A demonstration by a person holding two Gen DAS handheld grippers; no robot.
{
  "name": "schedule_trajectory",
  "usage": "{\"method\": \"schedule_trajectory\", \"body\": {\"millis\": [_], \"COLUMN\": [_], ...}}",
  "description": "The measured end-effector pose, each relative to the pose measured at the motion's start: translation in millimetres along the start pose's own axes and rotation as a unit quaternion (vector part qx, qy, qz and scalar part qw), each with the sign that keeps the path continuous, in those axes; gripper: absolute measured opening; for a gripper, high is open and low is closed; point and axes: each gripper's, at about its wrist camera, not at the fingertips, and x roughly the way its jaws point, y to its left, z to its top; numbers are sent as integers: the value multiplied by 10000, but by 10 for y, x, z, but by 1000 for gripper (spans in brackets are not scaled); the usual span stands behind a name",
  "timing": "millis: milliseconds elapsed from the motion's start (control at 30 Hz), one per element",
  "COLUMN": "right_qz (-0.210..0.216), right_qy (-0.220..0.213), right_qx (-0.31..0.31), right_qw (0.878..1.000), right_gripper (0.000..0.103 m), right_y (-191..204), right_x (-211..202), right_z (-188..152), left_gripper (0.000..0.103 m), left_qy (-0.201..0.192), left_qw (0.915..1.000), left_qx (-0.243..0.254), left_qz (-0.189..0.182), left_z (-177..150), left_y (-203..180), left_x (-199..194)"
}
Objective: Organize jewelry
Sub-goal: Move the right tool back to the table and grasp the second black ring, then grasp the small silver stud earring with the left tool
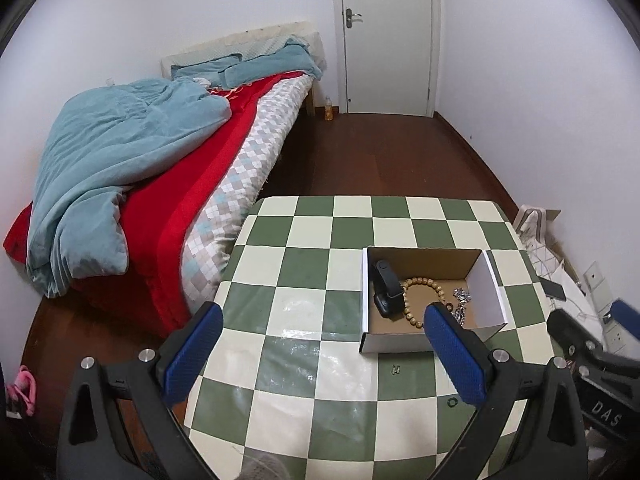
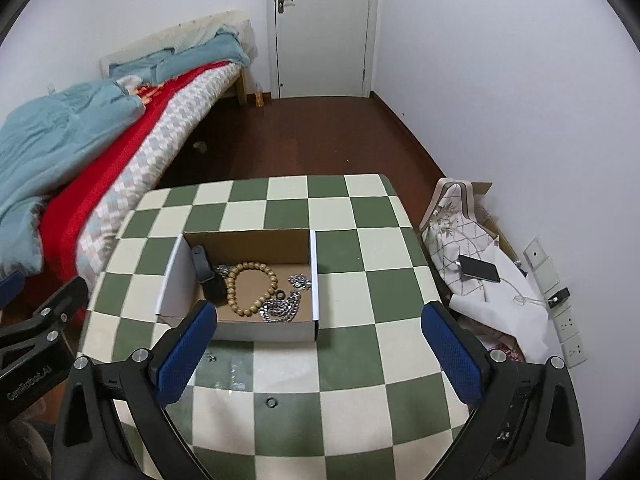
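An open cardboard box (image 2: pixel 244 245) (image 1: pixel 490 292) stands on the green-and-cream checkered table (image 2: pixel 360 356) (image 1: pixel 304 264). Inside lie a black smartwatch (image 2: pixel 208 272) (image 1: pixel 386 288), a wooden bead bracelet (image 2: pixel 250 288) (image 1: pixel 416 300) and silver chains (image 2: pixel 284 304) (image 1: pixel 460 300). A small dark ring (image 2: pixel 272 403) (image 1: pixel 452 403) and a small metal piece (image 2: pixel 211 358) (image 1: pixel 396 369) lie on the table in front of the box. My left gripper (image 1: pixel 324 356) is open and empty above the table, left of the box. My right gripper (image 2: pixel 320 356) is open and empty in front of the box.
A bed (image 1: pixel 168 160) with a blue quilt and red blanket stands left of the table. A white door (image 1: pixel 384 36) is at the back. Right of the table lie a cushion (image 2: pixel 452 224), papers and a phone (image 2: pixel 480 268) with a cable, by wall sockets (image 2: pixel 568 328).
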Motion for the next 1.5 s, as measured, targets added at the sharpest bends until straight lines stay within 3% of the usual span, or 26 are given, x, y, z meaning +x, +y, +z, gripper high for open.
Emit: {"method": "schedule_trajectory", "body": {"millis": [167,367,433,500,633,700,733,833,867,900,1033,1200,1333,1500], "right_qz": [183,235,275,321,463,473,421,255,230,233,268,195,64,-22], "right_qy": [196,833,1053,1199,1290,1351,1336,1069,1009,985,961,987,975,990], "right_qx": [201,151,115,98,37,-60,-117,-377,-416,-436,-278,278,471,619], "right_qw": [9994,9961,9940,9922,9906,9897,9901,9932,9938,9939,9946,9945,9941,9932], "right_gripper": [103,103,95,76,74,63,62,38,20,14,13,13,14,14], "right_y": [-65,-3,55,112,251,339,368,483,498,508,409,-13,-260,-459], "right_x": [26,540,758,922,1158,1257,1283,1268,1264,1259,1248,1238,1253,1308], "right_z": [-193,-706,-881,-1008,-1183,-1268,-1293,-1351,-1365,-1371,-1406,-1298,-1246,-1201], "left_gripper": [103,103,103,103,103,103,103,103,103,103,103,102,83,75], "left_qy": [79,636,774,909,1090,1123,1136,1157,1161,1170,1194,1467,1556,1622], "left_qw": [9996,9938,9907,9883,9847,9840,9839,9840,9841,9843,9879,9876,9867,9853], "left_qx": [-3,55,135,197,338,384,390,429,439,448,430,450,470,524], "left_qz": [260,911,1107,1210,1314,1330,1321,1289,1268,1243,890,338,95,-98], "left_z": [-158,-539,-653,-752,-881,-909,-913,-912,-907,-899,-857,-841,-837,-834], "left_y": [28,154,187,219,226,213,208,156,130,101,-80,-445,-669,-832], "left_x": [78,496,618,728,878,909,919,958,973,984,1060,1319,1428,1514]}}
